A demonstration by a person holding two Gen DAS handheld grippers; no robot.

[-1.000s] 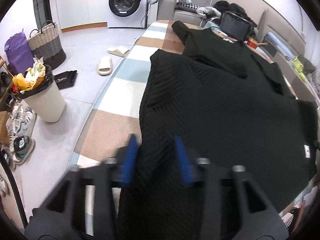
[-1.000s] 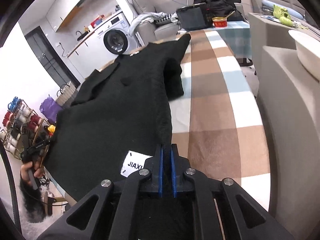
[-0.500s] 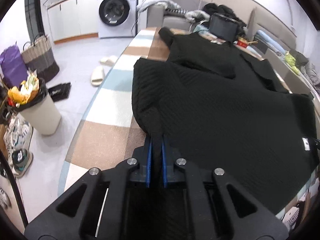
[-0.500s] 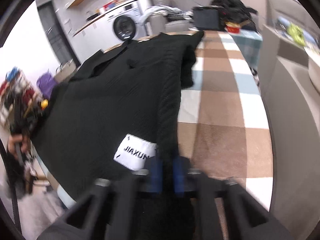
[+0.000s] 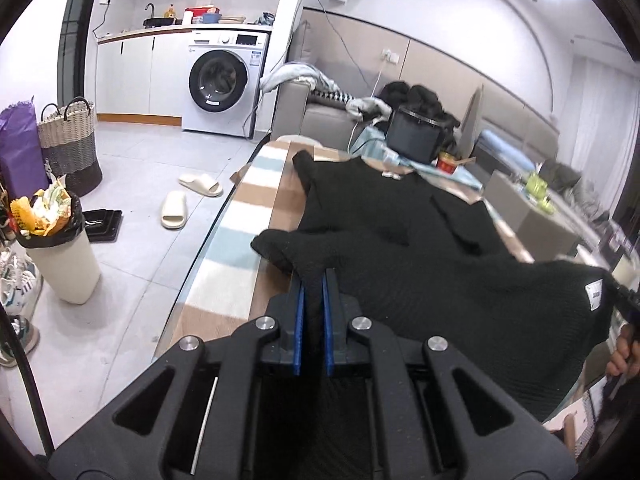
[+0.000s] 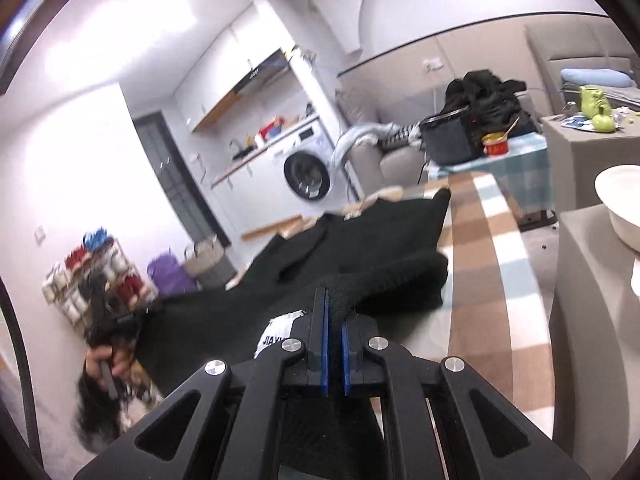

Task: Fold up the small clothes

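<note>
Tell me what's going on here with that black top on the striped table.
A person is folding a black knit top on the table with the checked cloth, using a handheld gripper in each hand. The left gripper and the right gripper each have their jaws shut on a corner of the near edge, and that edge hangs lifted off the cloth. The far part of the top lies flat. The white label sits beside the right gripper.

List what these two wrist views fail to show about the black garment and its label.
- Black garment, left wrist view: near hem hidden behind the left gripper.
- White label, right wrist view: print cut off by the right gripper.
- Same label, left wrist view: too small to read.
- Garment type: unclear, bunched and lifted.
</note>
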